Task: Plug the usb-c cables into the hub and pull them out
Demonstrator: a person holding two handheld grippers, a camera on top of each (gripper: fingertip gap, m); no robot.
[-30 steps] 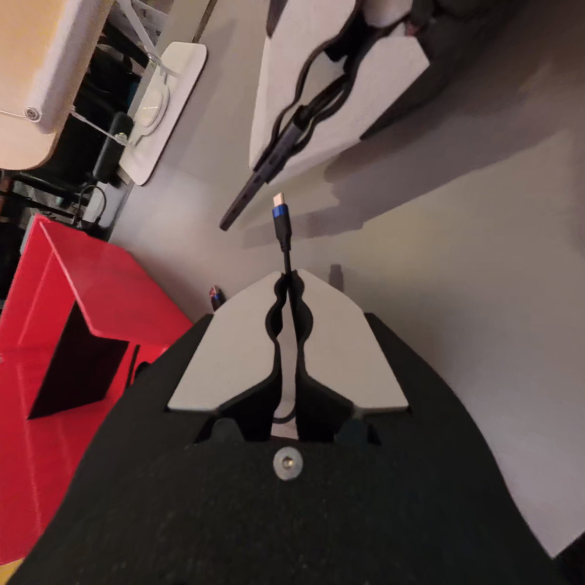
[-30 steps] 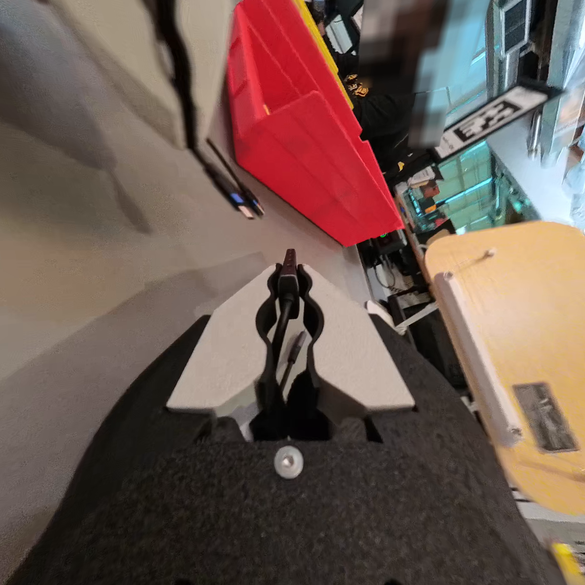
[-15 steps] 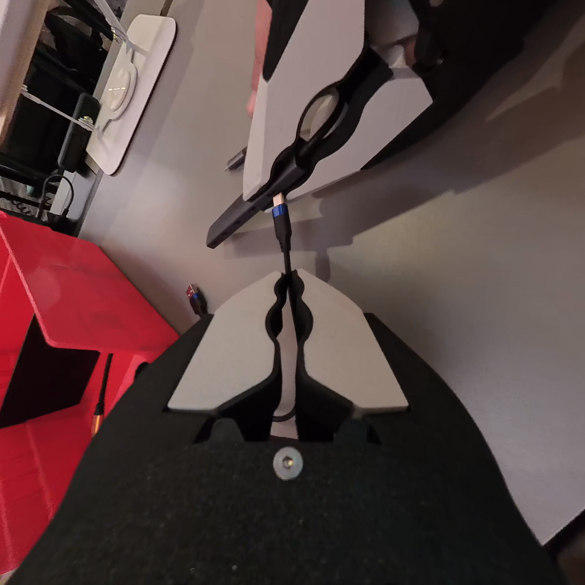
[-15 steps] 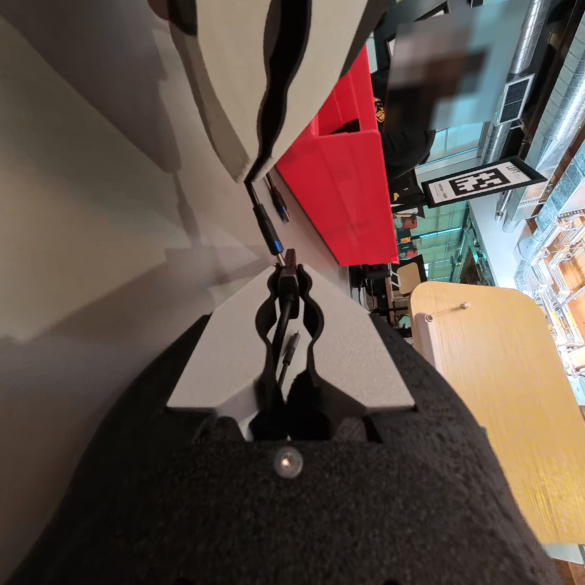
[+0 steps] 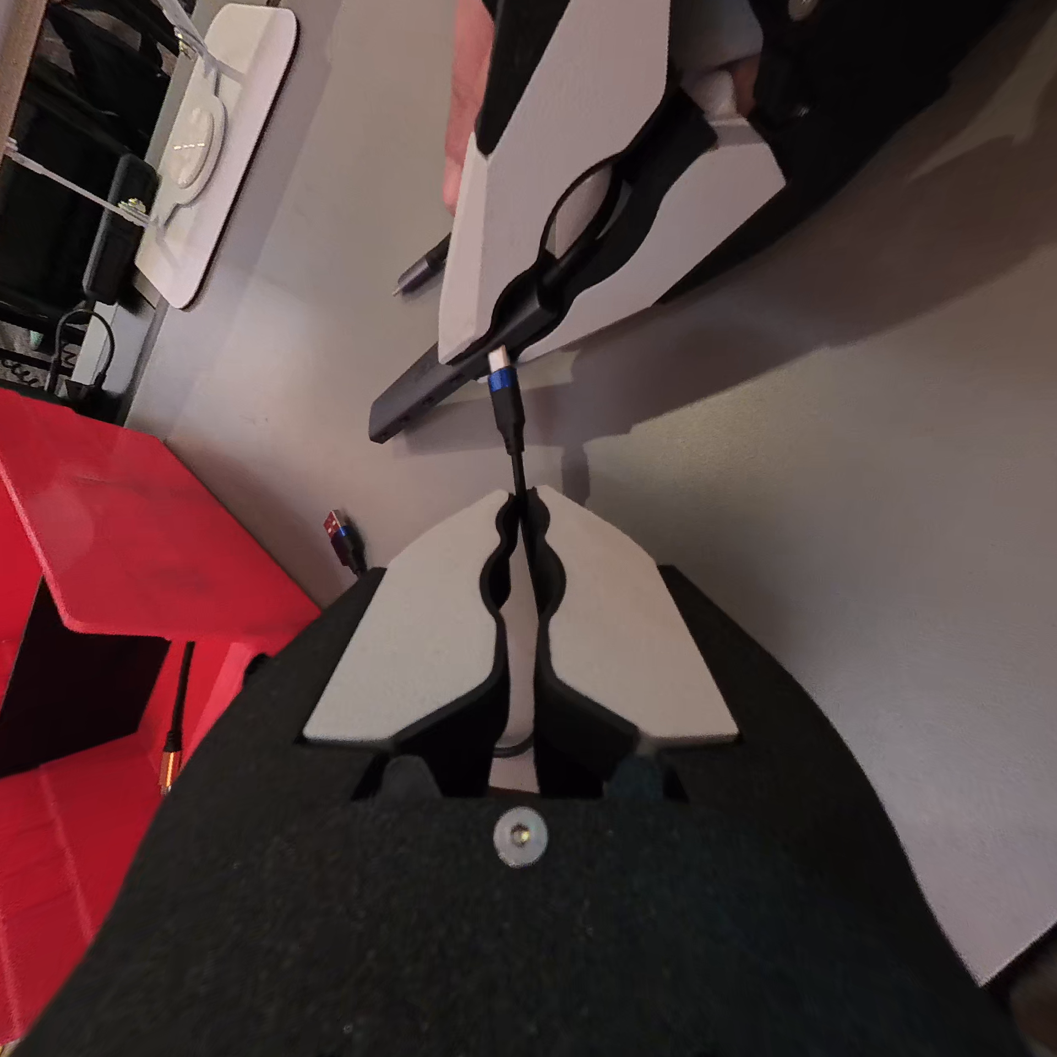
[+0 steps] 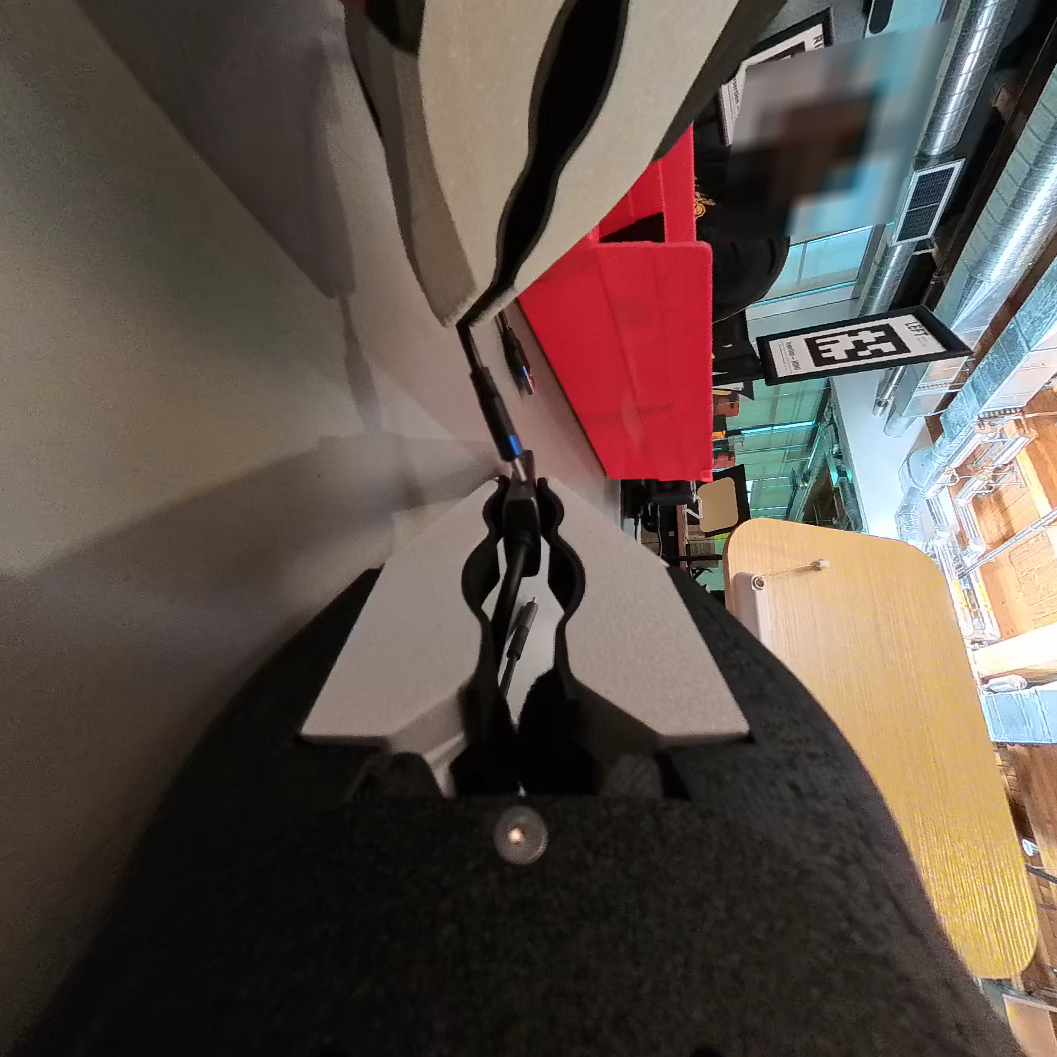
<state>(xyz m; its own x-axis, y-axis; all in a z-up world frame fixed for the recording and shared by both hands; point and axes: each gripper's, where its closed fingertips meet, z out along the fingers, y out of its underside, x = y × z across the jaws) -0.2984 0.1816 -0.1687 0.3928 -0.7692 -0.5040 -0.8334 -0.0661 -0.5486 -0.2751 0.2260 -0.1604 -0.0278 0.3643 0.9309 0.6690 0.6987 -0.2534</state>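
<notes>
Left hand-held gripper (image 5: 519, 493): jaws pressed together, pinching the thin black lead of a usb-c cable (image 5: 507, 409). Plug sticks out past the tips: black moulded body, blue metallic collar, bright silver tongue. The tongue meets the edge of the hub (image 5: 420, 380), but whether it is seated in a port cannot be told.

Right hand-held gripper (image 6: 521, 486): jaws clamped on the hub, seen end-on in the right wrist view as a slim dark slab held upright between the pads, its own black lead running back down through the gap. In the left wrist view the hub reads as a long, flat, dark grey bar with a row of small ports along one narrow side, the free end jutting out past the gripper and held above the bench (image 5: 801, 515).

Further out on the grey bench: a second cable end (image 5: 342, 535) with red insert and blue collar lies near the left hand-held gripper, beside a red bin (image 5: 114, 560). A grey plug (image 5: 420, 273) lies beyond the hub. A braided cable with copper-coloured tip (image 5: 171, 755) hangs against the bin. A white pad (image 5: 223, 143) sits at the bench's far edge.
</notes>
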